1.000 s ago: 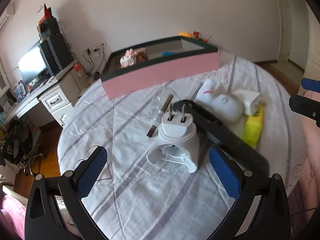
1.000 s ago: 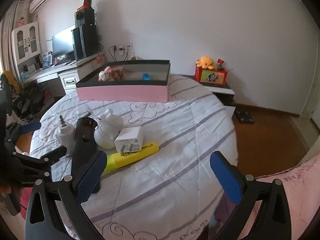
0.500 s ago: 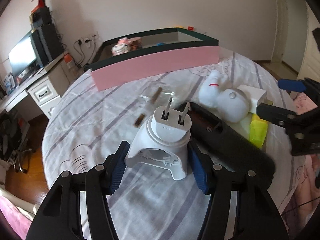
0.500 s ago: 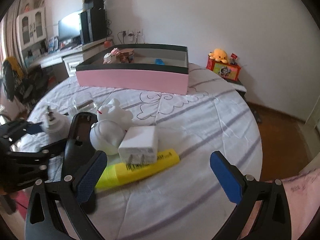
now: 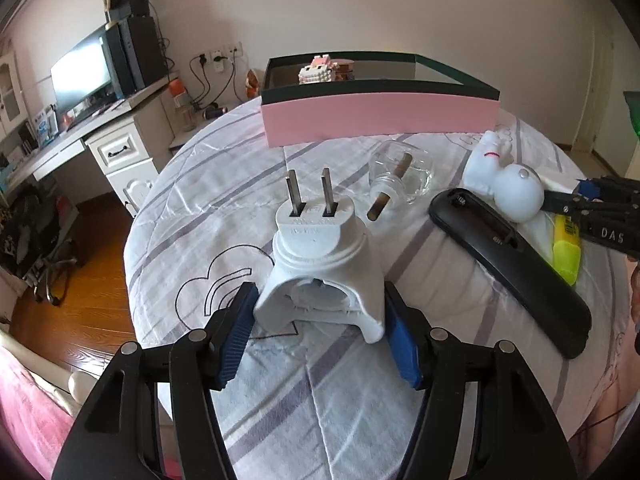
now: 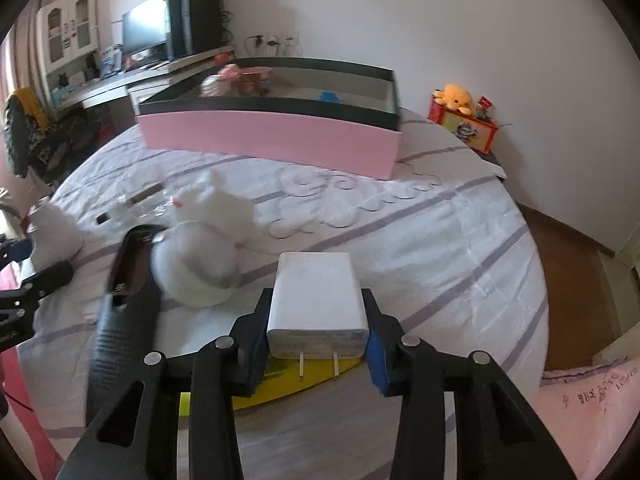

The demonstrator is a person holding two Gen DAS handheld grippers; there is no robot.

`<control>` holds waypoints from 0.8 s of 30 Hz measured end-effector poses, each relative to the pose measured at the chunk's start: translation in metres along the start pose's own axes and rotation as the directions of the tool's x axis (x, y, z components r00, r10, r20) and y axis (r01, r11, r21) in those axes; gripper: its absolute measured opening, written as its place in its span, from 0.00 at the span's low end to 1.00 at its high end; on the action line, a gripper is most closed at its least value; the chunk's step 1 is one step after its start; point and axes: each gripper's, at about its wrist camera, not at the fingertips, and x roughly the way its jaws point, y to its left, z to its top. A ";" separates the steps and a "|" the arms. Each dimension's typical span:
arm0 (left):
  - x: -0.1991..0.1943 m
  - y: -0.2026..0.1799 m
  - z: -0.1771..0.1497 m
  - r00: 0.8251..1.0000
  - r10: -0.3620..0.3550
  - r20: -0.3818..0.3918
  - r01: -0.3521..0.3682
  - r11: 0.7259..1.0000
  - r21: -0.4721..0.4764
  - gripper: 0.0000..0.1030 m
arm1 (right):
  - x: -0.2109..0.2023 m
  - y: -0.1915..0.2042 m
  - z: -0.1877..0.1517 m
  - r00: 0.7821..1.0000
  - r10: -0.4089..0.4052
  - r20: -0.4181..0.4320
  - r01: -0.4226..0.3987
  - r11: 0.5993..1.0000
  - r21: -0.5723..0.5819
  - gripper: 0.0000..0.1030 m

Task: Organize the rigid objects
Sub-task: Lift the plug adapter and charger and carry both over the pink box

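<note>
While left gripper (image 5: 318, 330) clamps heater (image 5: 320, 268) (prongs up), right gripper (image 6: 318, 338) clamps charger (image 6: 318, 300)

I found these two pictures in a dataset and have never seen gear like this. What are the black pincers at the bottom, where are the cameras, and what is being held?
No robot here: a person holds a two-finger gripper in each hand, with a fisheye camera on each that looks forward along the fingers. In the left wrist view, the left gripper is shut on a white plug-in device, prongs pointing away. In the right wrist view, the right gripper is shut on a white charger. On the striped tablecloth lie a black remote, a white toy, a small glass bottle and a yellow highlighter. Behind stands a pink box with some things already inside.
</note>
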 end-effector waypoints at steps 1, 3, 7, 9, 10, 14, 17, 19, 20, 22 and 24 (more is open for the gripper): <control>0.002 0.001 0.001 1.000 0.006 0.002 -0.006 1.000 -0.007 0.68 | 0.001 -0.006 0.000 1.000 -0.009 -0.001 0.009 1.000 0.014 0.40; 0.005 0.002 0.002 1.000 0.004 0.002 -0.004 1.000 -0.016 0.70 | 0.004 -0.014 0.002 1.000 -0.004 -0.001 0.004 0.999 0.037 0.40; 0.010 0.006 0.004 1.000 -0.002 0.026 0.003 0.999 -0.051 0.66 | 0.011 -0.020 0.004 1.000 0.009 -0.006 -0.009 0.999 0.053 0.40; 0.012 0.006 0.003 0.999 0.000 0.043 0.002 0.998 -0.057 0.55 | 0.013 -0.020 0.006 1.000 0.015 -0.004 -0.014 0.998 0.055 0.40; 0.011 0.006 0.003 0.999 -0.001 0.050 0.004 0.998 -0.061 0.54 | 0.013 -0.021 0.007 1.000 0.020 -0.003 -0.020 0.998 0.061 0.40; 0.010 0.009 0.004 0.999 -0.018 0.044 0.020 0.998 -0.067 0.54 | 0.013 -0.025 0.007 0.999 0.038 0.010 -0.039 0.996 0.077 0.40; 0.006 0.011 0.006 0.999 -0.022 0.047 0.026 0.996 -0.086 0.54 | 0.012 -0.024 0.008 0.999 0.037 0.015 -0.038 0.996 0.078 0.40; 0.002 0.013 0.009 0.998 -0.017 0.052 0.022 0.996 -0.092 0.54 | 0.008 -0.024 0.008 0.999 0.034 0.026 -0.036 0.996 0.082 0.40; -0.001 0.013 0.011 0.998 -0.011 0.061 0.017 0.996 -0.093 0.54 | 0.005 -0.024 0.008 0.999 0.040 0.032 -0.043 0.995 0.086 0.40; -0.008 0.014 0.015 0.997 -0.006 0.077 0.013 0.996 -0.091 0.53 | -0.005 -0.023 0.009 0.997 0.047 0.057 -0.052 0.995 0.089 0.40; -0.016 0.014 0.019 0.996 -0.006 0.093 0.014 0.996 -0.091 0.53 | -0.015 -0.021 0.011 0.996 0.050 0.077 -0.056 0.995 0.082 0.40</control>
